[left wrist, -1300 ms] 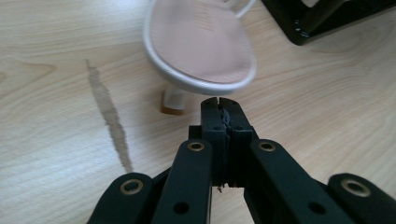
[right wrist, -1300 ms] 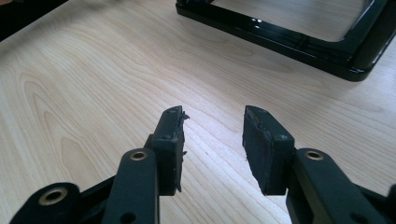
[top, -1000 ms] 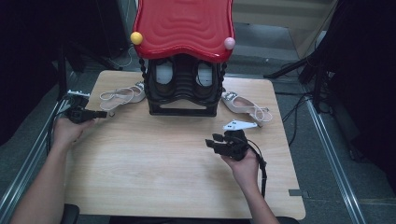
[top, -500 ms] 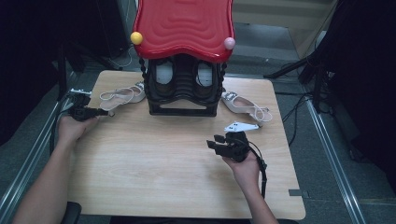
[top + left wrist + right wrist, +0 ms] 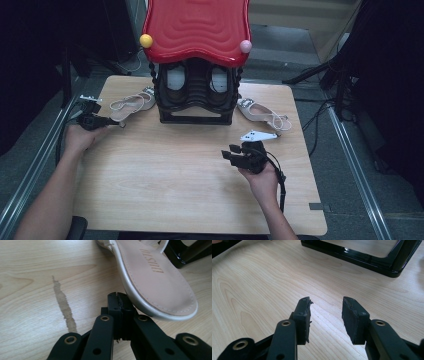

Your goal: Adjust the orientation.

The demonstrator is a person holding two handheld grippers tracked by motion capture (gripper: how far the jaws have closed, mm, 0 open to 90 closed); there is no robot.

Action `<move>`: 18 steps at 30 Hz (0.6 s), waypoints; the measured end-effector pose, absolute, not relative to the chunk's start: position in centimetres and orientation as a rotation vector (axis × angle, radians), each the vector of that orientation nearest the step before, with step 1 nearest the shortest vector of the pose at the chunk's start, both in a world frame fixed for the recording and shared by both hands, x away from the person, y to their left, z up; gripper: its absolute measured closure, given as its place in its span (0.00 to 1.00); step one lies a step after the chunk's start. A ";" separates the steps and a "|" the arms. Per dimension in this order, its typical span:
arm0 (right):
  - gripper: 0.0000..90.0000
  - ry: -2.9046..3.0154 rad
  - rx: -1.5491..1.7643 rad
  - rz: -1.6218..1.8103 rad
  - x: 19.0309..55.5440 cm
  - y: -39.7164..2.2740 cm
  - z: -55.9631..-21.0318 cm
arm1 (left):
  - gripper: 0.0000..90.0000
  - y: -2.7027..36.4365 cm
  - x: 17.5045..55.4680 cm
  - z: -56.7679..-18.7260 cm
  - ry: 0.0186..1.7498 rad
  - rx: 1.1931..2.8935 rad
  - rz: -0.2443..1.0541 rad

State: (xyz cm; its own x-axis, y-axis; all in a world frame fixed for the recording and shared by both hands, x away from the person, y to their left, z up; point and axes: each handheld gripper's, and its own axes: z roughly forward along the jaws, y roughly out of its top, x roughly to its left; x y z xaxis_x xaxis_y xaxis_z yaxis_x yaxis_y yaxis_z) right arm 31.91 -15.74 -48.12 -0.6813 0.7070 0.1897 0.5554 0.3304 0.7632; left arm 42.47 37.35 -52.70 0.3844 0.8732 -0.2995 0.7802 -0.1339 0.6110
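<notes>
Left gripper [image 5: 119, 305]: jaws are sitting fully together with nothing between them, tips resting at the rim of the pale sandal [image 5: 160, 282], just touching or nearly so; I cannot tell which.
Pale sandal: lying sole-bed up on the surface [image 5: 165, 165], at the left side of the black shoe rack [image 5: 196, 100], straps toward the rack.
Right gripper [image 5: 325, 315]: jaws are standing partly apart and empty, hovering over bare wood in front of the rack's black base frame [image 5: 372, 257].
Second sandal [image 5: 262, 114]: lying at the rack's right side, near the right hand [image 5: 262, 175].
Risk, push instead of grip: with the left jaws pressed together, moving forward is likely to be shoving the sandal toward the rack rather than taking it.
Risk, thin rim: the sole edge is slim and smooth, so a shallow pinch could be slipping off.
Risk, straps: loose straps could be snagging on the rack's frame.
Surface: light wood-grain top with a darker streak [image 5: 64, 305] near the left jaws.
Room: dim, with dark floor, cables and metal rails flanking the surface; a red wavy top [image 5: 196, 27] is crowning the rack.
</notes>
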 end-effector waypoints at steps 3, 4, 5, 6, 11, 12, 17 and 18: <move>0.66 2.414 1.158 1.273 31.9 -15.7 -48.1 | 1.00 36.9 42.4 -52.7 1.416 1.942 0.153; 0.66 2.414 1.158 1.273 31.9 -15.7 -48.1 | 1.00 36.7 42.3 -52.6 1.415 1.948 0.149; 0.66 2.415 1.158 1.274 31.9 -15.7 -48.1 | 1.00 36.6 42.3 -52.6 1.416 1.948 0.143; 0.66 2.414 1.158 1.275 31.9 -15.7 -48.1 | 1.00 36.4 42.2 -52.6 1.413 1.944 0.132; 0.66 2.416 1.157 1.271 31.9 -15.7 -48.1 | 1.00 35.2 41.9 -52.5 1.421 1.946 0.115; 0.66 2.417 1.155 1.273 31.9 -15.7 -48.1 | 1.00 34.9 41.9 -52.5 1.426 1.946 0.106; 0.66 2.415 1.154 1.275 31.9 -15.7 -48.1 | 0.99 33.7 41.6 -52.3 1.449 1.959 0.095; 0.66 2.414 1.156 1.276 31.9 -15.7 -48.1 | 0.99 33.4 41.5 -52.3 1.447 1.972 0.095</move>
State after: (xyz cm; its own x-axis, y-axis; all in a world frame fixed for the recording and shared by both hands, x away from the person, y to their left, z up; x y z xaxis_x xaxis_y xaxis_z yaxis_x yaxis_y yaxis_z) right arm 31.88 -15.72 -48.10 -0.6828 0.7056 0.1896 0.5540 0.3309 0.7639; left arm 41.52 33.42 -52.27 0.3792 0.8673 -0.3225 0.8174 -0.1507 0.5560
